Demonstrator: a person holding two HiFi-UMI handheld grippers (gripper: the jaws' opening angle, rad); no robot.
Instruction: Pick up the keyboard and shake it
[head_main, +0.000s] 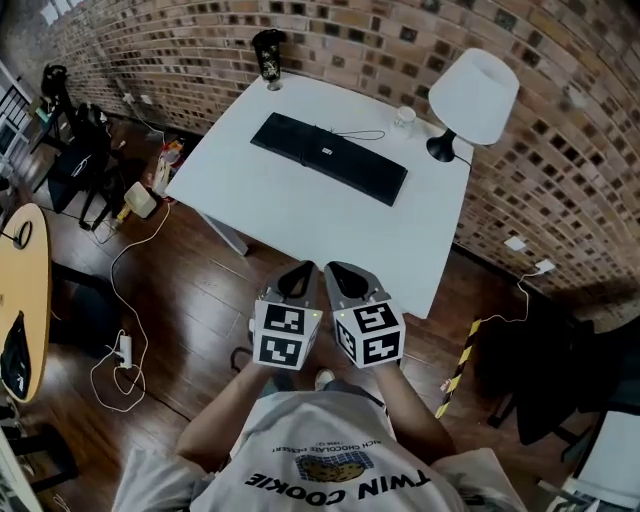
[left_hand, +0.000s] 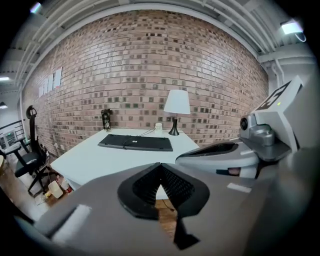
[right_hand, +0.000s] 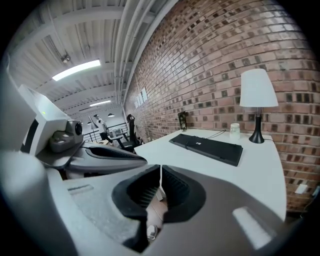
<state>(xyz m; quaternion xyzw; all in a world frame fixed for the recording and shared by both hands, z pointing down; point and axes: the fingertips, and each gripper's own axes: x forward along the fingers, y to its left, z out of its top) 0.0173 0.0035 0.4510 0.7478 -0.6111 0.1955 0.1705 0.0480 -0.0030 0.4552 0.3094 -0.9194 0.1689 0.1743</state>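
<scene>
Black and flat, the long rectangular keyboard (head_main: 328, 157) lies on the white rectangular table (head_main: 300, 225). It sits on the far half of the tabletop, at a slant to the table's edges, and a thin black cable (head_main: 355, 133) loops off its far side.

You hold both tools low in front of your chest, over the dark wooden floor (head_main: 200, 290). They are just short of the table's near corner and well apart from the keyboard.

Your left gripper (head_main: 303, 268), grey with a black-and-white marker cube, has its jaws pressed together and grips nothing. In the left gripper view its ribbed black pads (left_hand: 175, 182) meet at the tip, and the keyboard shows beyond them on the tabletop. Your right gripper (head_main: 337, 268) sits just beside the left one. Its jaws are closed too, tip to tip, and empty. In the right gripper view the keyboard lies ahead and to the right of the tips.

A table lamp with a white shade and black base (head_main: 473, 95) stands at the table's far right corner. A small white cup (head_main: 404, 116) stands between the lamp and the keyboard. A tall dark tumbler (head_main: 268, 55) stands at the far left corner, close to the red-brown brick wall (head_main: 350, 40).
</scene>
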